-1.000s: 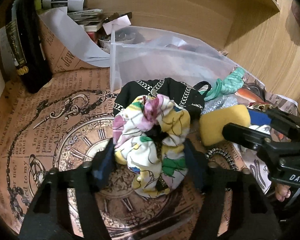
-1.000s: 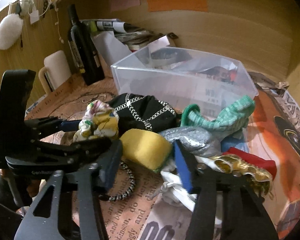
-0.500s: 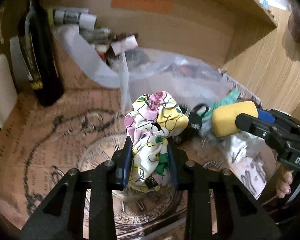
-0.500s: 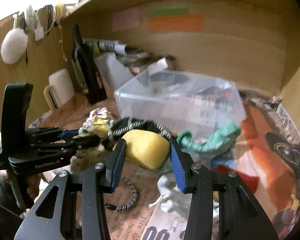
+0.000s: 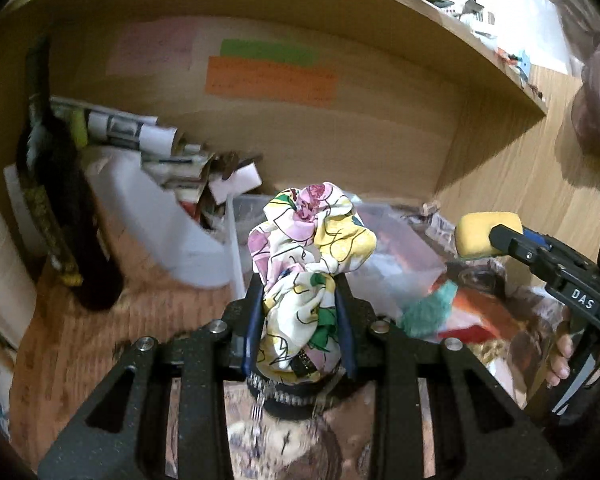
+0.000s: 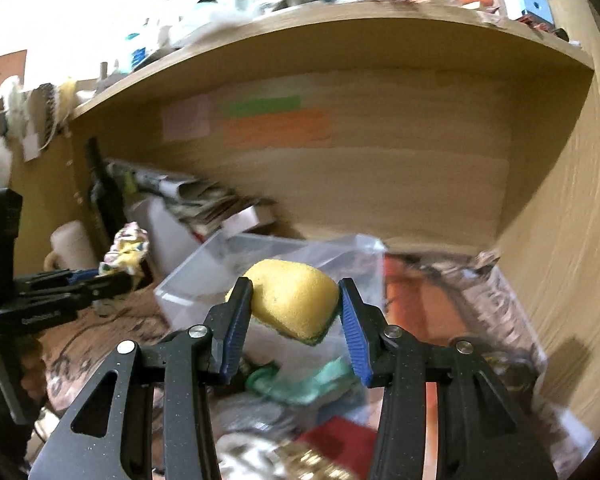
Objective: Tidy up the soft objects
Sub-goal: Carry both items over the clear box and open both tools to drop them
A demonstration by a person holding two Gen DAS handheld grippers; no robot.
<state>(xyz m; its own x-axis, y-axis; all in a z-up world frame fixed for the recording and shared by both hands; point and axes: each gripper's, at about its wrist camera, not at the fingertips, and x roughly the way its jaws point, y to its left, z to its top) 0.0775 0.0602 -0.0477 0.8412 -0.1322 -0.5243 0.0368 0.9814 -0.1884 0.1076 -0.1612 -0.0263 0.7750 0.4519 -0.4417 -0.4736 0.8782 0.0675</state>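
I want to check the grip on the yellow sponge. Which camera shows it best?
The right wrist view: the yellow sponge sits centred, pinched between the right gripper fingers above the clear bin. The left wrist view shows only its end, off to one side.

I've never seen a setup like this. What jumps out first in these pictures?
Two handheld grippers are each lifting something soft. The left gripper squeezes a flowery scrunchie, and the right gripper clamps a yellow sponge. Both hang in front of a clear plastic bin in a cluttered wooden alcove.
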